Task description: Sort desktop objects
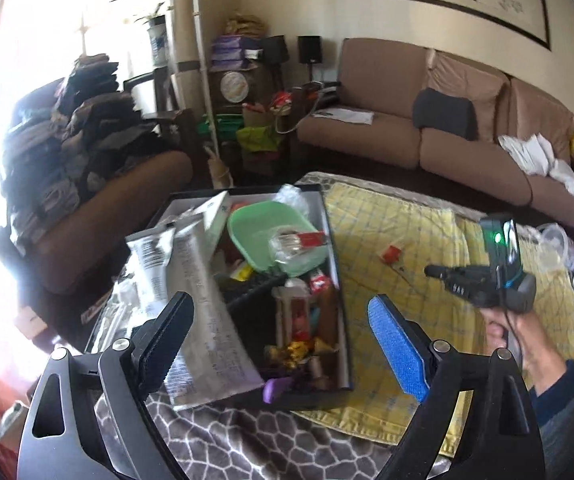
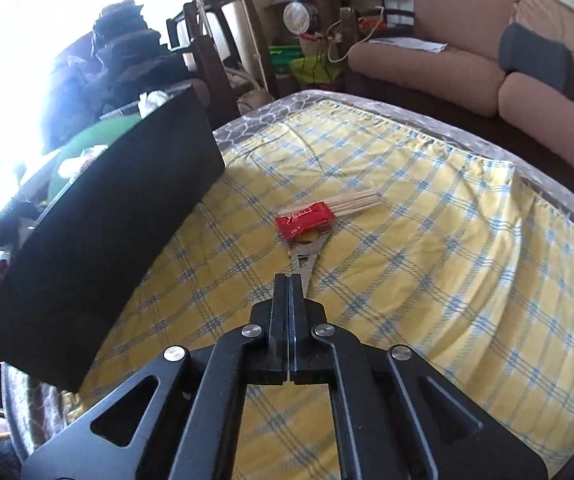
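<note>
My left gripper (image 1: 281, 304) stands open above the near end of a black box (image 1: 337, 264). The box is crammed with papers, wrapped sweets, packets and a green bowl (image 1: 271, 236); nothing is between the fingers. On the yellow checked cloth lie a red packet (image 2: 305, 220), a bundle of wooden sticks (image 2: 357, 202) and a flat metal tool (image 2: 307, 254) partly under the packet. My right gripper (image 2: 289, 278) is shut, its tips at the tool's near end. Whether the tool is pinched I cannot tell. The left wrist view shows that gripper (image 1: 431, 271) in a hand (image 1: 503, 332), right of the red packet (image 1: 391, 255).
The black box's tall side wall (image 2: 107, 220) rises left of the right gripper. A grey patterned blanket (image 1: 227, 440) lies under the yellow cloth (image 2: 427, 260). A clear plastic container (image 1: 553, 246) sits at the far right. A brown sofa (image 1: 407, 120) and a clothes-piled armchair (image 1: 67, 140) stand beyond.
</note>
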`<action>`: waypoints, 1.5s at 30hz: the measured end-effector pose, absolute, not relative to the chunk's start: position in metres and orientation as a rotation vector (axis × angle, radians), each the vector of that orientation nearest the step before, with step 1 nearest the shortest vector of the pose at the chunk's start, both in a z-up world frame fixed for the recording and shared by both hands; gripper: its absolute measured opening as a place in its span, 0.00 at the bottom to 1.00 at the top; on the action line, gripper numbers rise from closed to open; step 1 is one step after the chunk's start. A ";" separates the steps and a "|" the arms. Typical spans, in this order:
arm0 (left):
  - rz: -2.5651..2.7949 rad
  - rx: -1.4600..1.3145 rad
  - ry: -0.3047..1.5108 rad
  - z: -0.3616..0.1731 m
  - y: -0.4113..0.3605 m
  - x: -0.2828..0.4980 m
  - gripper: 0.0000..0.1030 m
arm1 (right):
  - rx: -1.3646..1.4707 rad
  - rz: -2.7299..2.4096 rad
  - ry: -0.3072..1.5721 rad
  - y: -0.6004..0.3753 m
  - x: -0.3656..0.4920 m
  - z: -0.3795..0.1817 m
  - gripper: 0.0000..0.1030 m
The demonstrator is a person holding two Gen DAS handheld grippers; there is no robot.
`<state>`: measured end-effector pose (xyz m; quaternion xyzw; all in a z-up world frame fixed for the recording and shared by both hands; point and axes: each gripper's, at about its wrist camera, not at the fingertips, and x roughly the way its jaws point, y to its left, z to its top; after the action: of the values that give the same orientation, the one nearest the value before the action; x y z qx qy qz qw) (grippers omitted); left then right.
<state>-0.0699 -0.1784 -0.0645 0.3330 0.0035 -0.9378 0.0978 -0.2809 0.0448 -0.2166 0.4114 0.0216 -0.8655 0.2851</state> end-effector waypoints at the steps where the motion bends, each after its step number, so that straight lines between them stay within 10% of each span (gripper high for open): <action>1: -2.779 0.996 -0.013 -0.066 -0.172 -0.072 0.89 | 1.089 -2.319 0.036 0.052 -0.280 -0.214 0.01; 13: -2.872 1.412 -0.171 -0.143 -0.065 -0.148 0.91 | 1.169 -2.390 -0.004 0.077 -0.285 -0.261 0.07; 17: -2.798 1.579 -0.194 -0.184 -0.033 -0.203 0.91 | 1.102 -2.442 -0.178 0.106 -0.287 -0.254 0.35; 29: -2.524 1.428 0.208 -0.267 -0.037 -0.341 0.90 | 1.111 -2.530 -0.576 0.198 -0.310 -0.266 0.40; 31: -2.534 1.401 0.194 -0.269 -0.038 -0.337 0.79 | 1.105 -2.529 -0.569 0.197 -0.312 -0.266 0.41; 34: -2.570 1.384 0.126 -0.263 -0.042 -0.326 0.24 | 1.117 -2.513 -0.575 0.194 -0.314 -0.269 0.41; 45: -2.665 1.519 0.091 -0.238 -0.062 -0.261 0.21 | 1.119 -2.516 -0.564 0.194 -0.307 -0.272 0.41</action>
<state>-0.2608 -0.0616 -0.2377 0.4946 0.0297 -0.8679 0.0367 -0.3069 0.1938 -0.2721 0.3927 -0.1980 -0.8829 0.1644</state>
